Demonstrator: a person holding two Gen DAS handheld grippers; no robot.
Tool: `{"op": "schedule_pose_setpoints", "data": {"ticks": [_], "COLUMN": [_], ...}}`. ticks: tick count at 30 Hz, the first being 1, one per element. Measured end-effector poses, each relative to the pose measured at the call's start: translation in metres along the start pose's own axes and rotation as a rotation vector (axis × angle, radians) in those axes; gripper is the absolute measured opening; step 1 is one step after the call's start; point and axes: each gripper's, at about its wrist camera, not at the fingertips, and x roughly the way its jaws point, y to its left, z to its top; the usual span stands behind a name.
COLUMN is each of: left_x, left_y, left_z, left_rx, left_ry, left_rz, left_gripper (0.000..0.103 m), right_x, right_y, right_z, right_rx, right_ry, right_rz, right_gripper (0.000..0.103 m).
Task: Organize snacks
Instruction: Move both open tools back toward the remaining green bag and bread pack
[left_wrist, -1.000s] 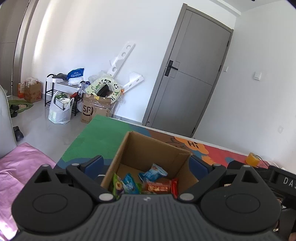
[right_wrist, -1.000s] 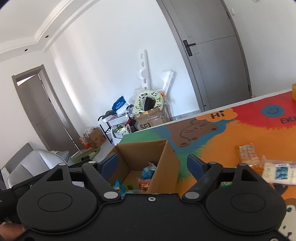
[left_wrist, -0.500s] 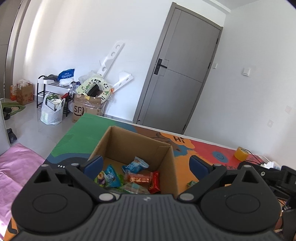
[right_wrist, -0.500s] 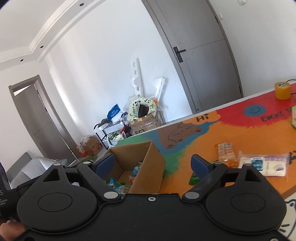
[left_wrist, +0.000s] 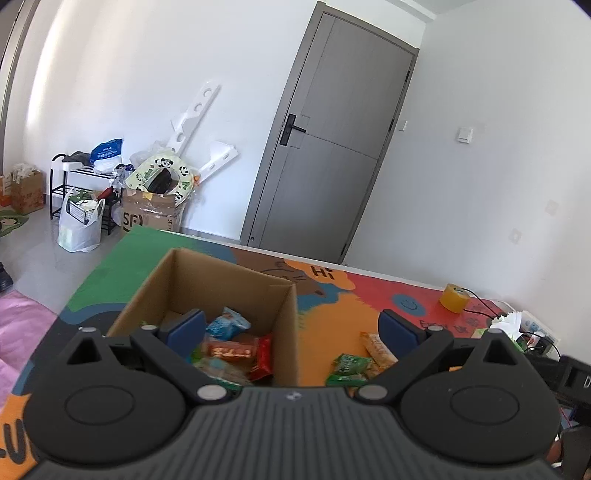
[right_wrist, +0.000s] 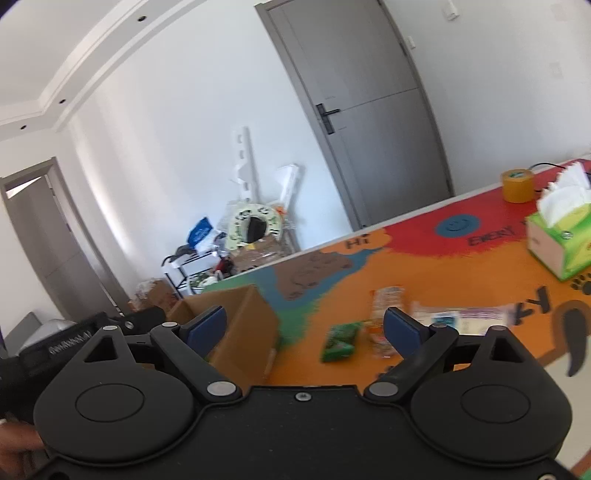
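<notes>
An open cardboard box (left_wrist: 221, 280) stands on the colourful table mat and holds several snack packets, among them a blue one (left_wrist: 227, 324) and a red one (left_wrist: 263, 356). It also shows in the right wrist view (right_wrist: 243, 325). Loose on the mat to its right lie a green packet (right_wrist: 340, 340), an orange clear packet (right_wrist: 386, 306) and a white flat pack (right_wrist: 461, 319). My left gripper (left_wrist: 291, 328) is open and empty over the box's near right corner. My right gripper (right_wrist: 304, 326) is open and empty, above the mat between the box and the loose snacks.
A green tissue box (right_wrist: 559, 240) and a roll of yellow tape (right_wrist: 517, 184) stand at the mat's far right. The table's far edge runs along a grey door (left_wrist: 332, 155). Clutter and a cardboard box (left_wrist: 151, 218) sit on the floor beyond.
Both grippers have swung to the right. The box has slid left in both views, and the loose snacks, tissue box and tape have come into sight. Both stay open and empty.
</notes>
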Motion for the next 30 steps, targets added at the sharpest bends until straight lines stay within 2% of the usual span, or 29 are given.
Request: {"op": "schedule_pose_setpoints", "data": {"ticks": [9, 25, 30], "left_x": [0.018, 0.053, 0.071], "left_y": [-0.033, -0.074, -0.076], "left_z": [-0.013, -0.041, -0.043], "left_rx": [0.066, 0.098, 0.101], "left_ry": [0.033, 0.09, 0.123], "left_rz": [-0.086, -0.141, -0.125], "left_gripper": [0.1, 0.1, 0.099], "right_x": [-0.008, 0.0, 0.014], "right_y": [-0.046, -0.102, -0.11], "right_z": [-0.004, -0.019, -0.018], "right_rx": [0.049, 0.105, 0.115], "right_ry": [-0.002, 0.053, 0.076], "right_rz": [-0.074, -0.13, -0.129], "right_gripper": [0.093, 0.093, 0.092]}}
